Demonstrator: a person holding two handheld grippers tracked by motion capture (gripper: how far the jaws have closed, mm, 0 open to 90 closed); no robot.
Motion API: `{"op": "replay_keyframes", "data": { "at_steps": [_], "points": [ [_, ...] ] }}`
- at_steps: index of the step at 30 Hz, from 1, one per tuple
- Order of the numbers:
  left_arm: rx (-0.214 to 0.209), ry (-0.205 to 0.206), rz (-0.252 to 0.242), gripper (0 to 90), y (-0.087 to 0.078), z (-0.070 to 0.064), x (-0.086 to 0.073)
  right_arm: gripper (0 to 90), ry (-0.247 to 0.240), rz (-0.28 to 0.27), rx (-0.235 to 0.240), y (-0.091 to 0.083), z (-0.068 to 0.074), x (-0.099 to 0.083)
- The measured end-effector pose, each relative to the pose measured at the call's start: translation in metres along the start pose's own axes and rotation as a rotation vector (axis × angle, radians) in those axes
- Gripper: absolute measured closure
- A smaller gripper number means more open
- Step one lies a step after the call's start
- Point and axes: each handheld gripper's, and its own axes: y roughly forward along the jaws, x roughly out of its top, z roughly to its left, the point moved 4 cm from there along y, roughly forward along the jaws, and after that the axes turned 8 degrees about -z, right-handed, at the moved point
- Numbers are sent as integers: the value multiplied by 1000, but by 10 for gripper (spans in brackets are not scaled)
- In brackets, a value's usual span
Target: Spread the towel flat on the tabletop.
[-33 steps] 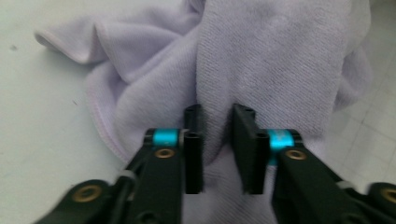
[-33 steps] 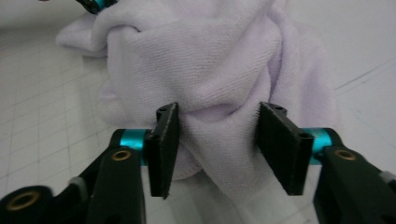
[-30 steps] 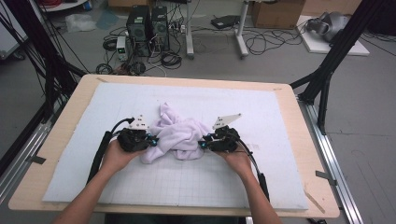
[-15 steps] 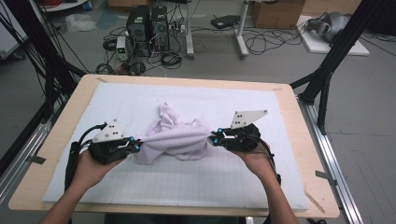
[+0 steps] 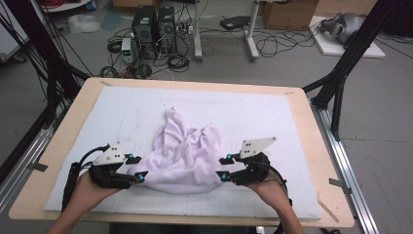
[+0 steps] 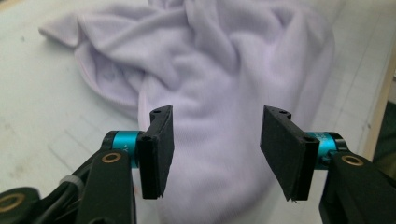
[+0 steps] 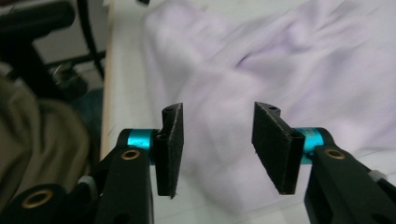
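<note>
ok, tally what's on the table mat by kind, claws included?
Lilac cloth: 1
Claws: 2, left claw and right claw, both open, one at each side of the cloth
White mat: 1
Total: 4

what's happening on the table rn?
A person is working a crumpled lilac cloth on a white mat with a pair of hand-held tongs. The left tongs sit at the cloth's near-left edge and the right tongs at its near-right edge. Both gripper views show the jaws standing open with cloth beyond the gap, nothing clamped. The cloth lies bunched with raised folds toward the far side, not spread flat.
</note>
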Motion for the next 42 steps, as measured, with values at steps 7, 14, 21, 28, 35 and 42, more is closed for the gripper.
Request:
{"op": "replay_keyframes", "data": {
  "at_steps": [7, 14, 21, 28, 35, 42],
  "points": [
    [20, -4, 19, 493, 50, 25, 18, 456, -15, 46, -80, 26, -25, 0],
    [2, -4, 175, 675, 100, 34, -6, 569, 74, 174, -91, 63, -53, -33],
    [7, 8, 153, 857, 82, 27, -5, 800, 64, 161, -36, 59, -43, -36],
    [43, 0, 80, 860, 16, 8, -21, 800, 2, 146, -17, 24, -1, -29],
    [-13, -14, 81, 840, -8, -13, -37, 744, 40, 143, 78, 11, 38, -45],
    [13, -28, 7, 561, 9, 5, -13, 567, 20, 23, -21, -14, 22, -13]
  ]
}}
